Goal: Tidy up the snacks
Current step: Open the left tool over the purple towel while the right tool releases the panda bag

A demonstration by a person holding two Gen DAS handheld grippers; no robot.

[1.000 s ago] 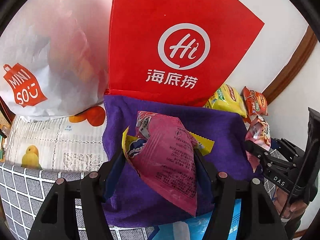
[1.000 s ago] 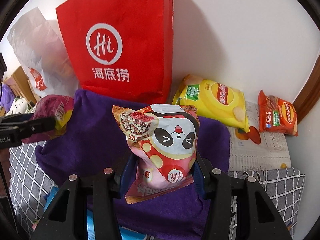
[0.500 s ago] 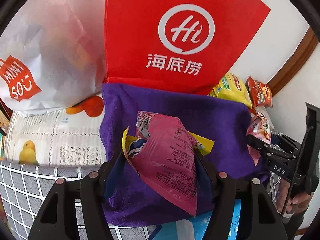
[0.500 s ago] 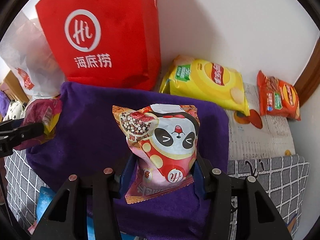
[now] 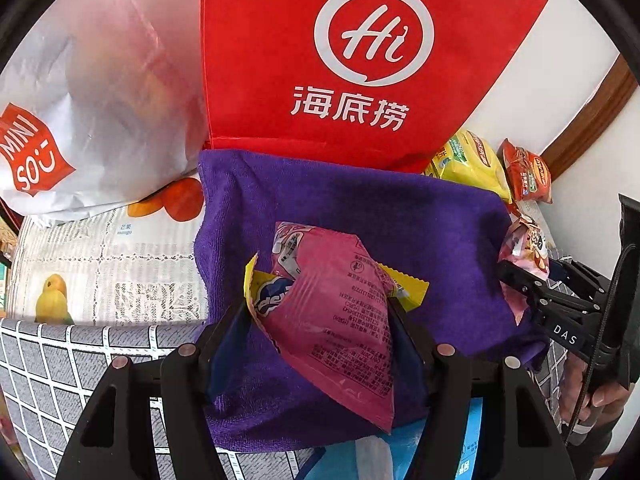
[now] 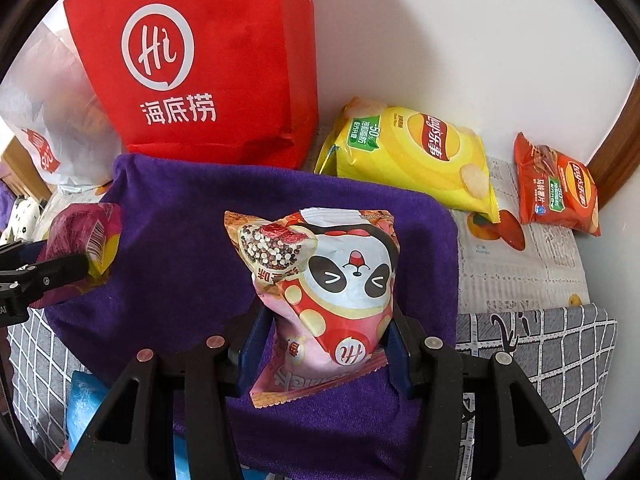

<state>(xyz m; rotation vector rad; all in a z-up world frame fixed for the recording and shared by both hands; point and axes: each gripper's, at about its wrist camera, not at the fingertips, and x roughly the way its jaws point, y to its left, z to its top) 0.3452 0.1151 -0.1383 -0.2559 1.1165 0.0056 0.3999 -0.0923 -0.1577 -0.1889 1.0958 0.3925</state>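
My left gripper (image 5: pixel 320 316) grasps a pink snack packet (image 5: pixel 334 316) above the purple towel (image 5: pixel 360 208). My right gripper (image 6: pixel 326 340) clenches a panda snack bag (image 6: pixel 332 280), Lay's chip bags (image 6: pixel 416 156) at 1 o'clock.

The left gripper (image 5: pixel 320 316) has its fingers (image 5: pixel 224 332) closed on a pink packet (image 5: pixel 336 320). The right gripper (image 6: pixel 324 332) has its fingers (image 6: pixel 404 340) closed on a panda packet (image 6: pixel 332 280). A bare hand (image 5: pixel 592 396) grips the right gripper's handle.
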